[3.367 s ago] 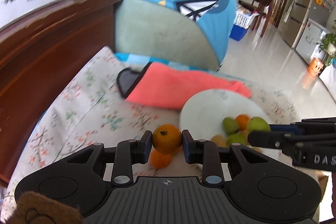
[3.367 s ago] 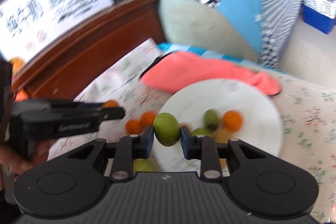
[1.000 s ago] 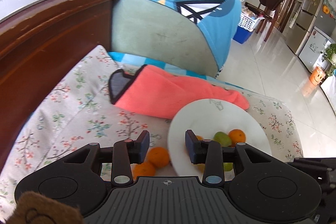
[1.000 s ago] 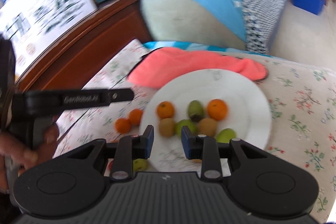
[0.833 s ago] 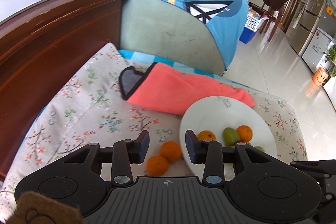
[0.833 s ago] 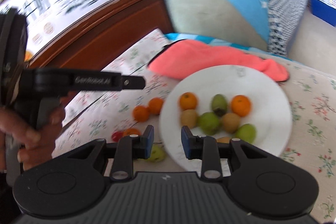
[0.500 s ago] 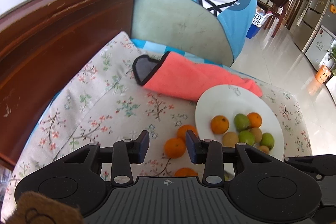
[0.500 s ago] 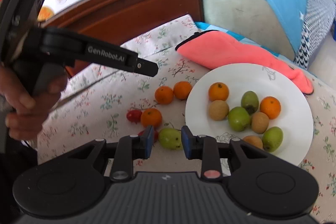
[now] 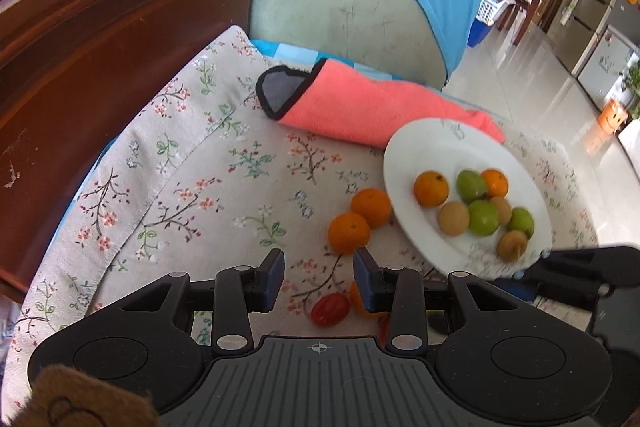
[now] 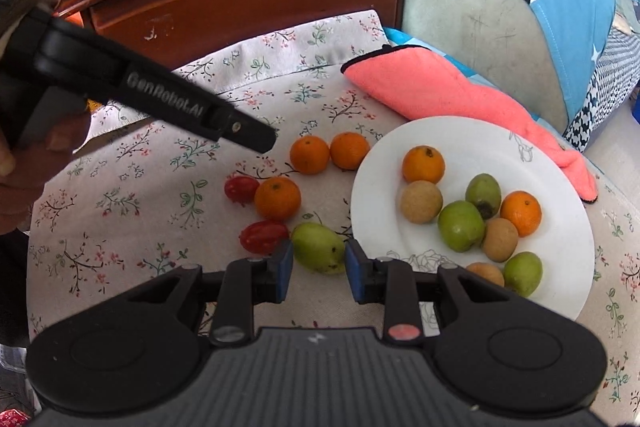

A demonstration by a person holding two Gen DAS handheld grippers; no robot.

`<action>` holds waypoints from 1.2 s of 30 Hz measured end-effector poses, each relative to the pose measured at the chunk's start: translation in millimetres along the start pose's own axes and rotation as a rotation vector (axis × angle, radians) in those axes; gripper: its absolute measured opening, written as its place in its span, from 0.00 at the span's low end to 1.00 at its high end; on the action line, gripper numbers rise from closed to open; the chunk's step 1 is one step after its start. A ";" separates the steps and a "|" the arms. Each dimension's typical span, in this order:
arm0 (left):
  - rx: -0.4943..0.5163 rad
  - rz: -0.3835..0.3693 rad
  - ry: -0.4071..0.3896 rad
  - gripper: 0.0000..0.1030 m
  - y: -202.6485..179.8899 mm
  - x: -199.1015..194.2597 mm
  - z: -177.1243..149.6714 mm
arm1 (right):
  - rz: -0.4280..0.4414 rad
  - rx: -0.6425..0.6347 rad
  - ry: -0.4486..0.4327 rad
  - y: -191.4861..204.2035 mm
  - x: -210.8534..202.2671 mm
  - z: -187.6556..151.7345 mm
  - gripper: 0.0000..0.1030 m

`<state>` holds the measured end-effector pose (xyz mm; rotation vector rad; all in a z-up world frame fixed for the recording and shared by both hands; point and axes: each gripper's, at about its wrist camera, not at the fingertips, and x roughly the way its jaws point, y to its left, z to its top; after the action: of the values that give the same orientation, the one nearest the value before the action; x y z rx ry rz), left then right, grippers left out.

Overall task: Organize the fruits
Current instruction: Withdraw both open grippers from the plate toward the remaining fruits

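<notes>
Both sets of tongs are empty as far as I can see. The left tongs point(image 9: 319, 275) have their pads apart over the floral cloth point(image 10: 160, 187), left of the white plate point(image 10: 540, 163). The right tongs point(image 10: 318, 269) have only a narrow gap, with the loose green fruit point(image 10: 318, 247) right at the tips, just off the plate's left rim. It looks unclamped, lying on the cloth.

Also left of the plate are three oranges point(image 10: 277, 197) and two red tomatoes point(image 10: 264, 235). Eight or so fruits are already on the plate.

My worry is that the gap looks about as wide as the green fruit. Pushing in like that would probably shove it into the near tomato or roll it away. The cloth looks soft and wrinkly, so round stuff wanders. The two tools are also close together left of the plate, so they could clash.

Hard to see: the right tongs' body covers the plate's near rim. In the left view, one orange and a tomato sit half behind a finger. I can't tell what's under the cloth.
</notes>
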<state>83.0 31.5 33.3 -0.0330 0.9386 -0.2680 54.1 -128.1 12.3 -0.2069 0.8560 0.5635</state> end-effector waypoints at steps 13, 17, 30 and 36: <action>0.133 -0.019 0.002 0.35 5.3 0.4 -21.2 | -0.010 -0.021 -0.010 4.6 4.7 0.8 0.30; 0.184 -0.061 -0.003 0.35 0.4 -3.8 -23.8 | -0.007 -0.026 -0.009 3.7 5.0 1.1 0.30; 0.306 -0.090 -0.002 0.35 -2.1 6.8 -32.2 | -0.008 -0.035 -0.013 5.0 5.5 1.3 0.30; 0.339 -0.079 0.002 0.34 -6.8 14.5 -35.4 | -0.009 -0.040 -0.017 5.0 6.0 1.5 0.30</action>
<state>61.4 24.5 1.8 0.2425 0.8850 -0.4975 55.4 -121.0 9.0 -0.2416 0.8280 0.5737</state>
